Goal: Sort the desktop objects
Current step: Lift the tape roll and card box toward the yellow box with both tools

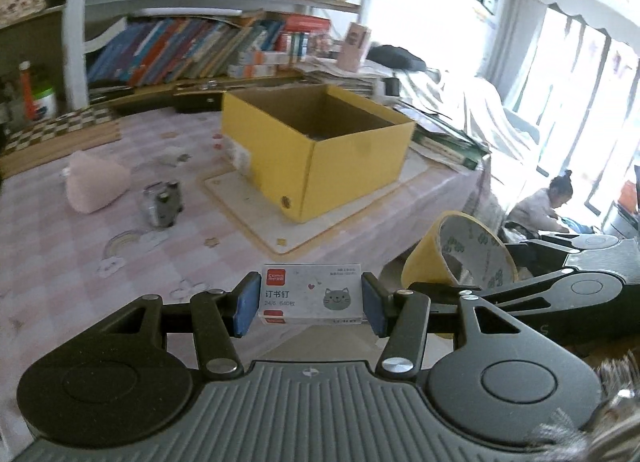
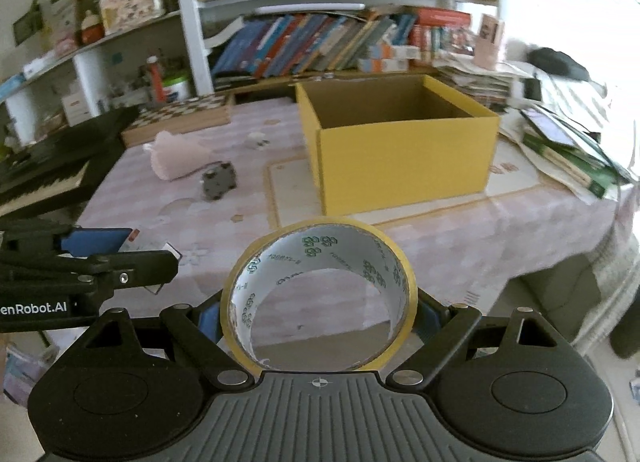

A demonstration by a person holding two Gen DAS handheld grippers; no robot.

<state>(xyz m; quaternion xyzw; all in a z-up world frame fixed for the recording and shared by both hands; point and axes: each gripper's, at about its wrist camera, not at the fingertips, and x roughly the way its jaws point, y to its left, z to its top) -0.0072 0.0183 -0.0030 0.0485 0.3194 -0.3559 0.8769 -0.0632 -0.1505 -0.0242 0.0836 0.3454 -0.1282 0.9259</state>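
L gripper (image 1: 310,304) clamped on staple box (image 1: 312,294); R gripper (image 2: 318,314) clamped on tape roll (image 2: 320,294); both held above desk, short of yellow box (image 2: 400,157). Carry over rim w/o clipping wall; release one at a time, low inside.

Left tongs (image 1: 310,304), right tongs (image 2: 318,318): black linkage arms w/ silver screws, blue pads, grey ribbed base, round black pivot discs. White "enRobot.AI" lettering on left unit's side.
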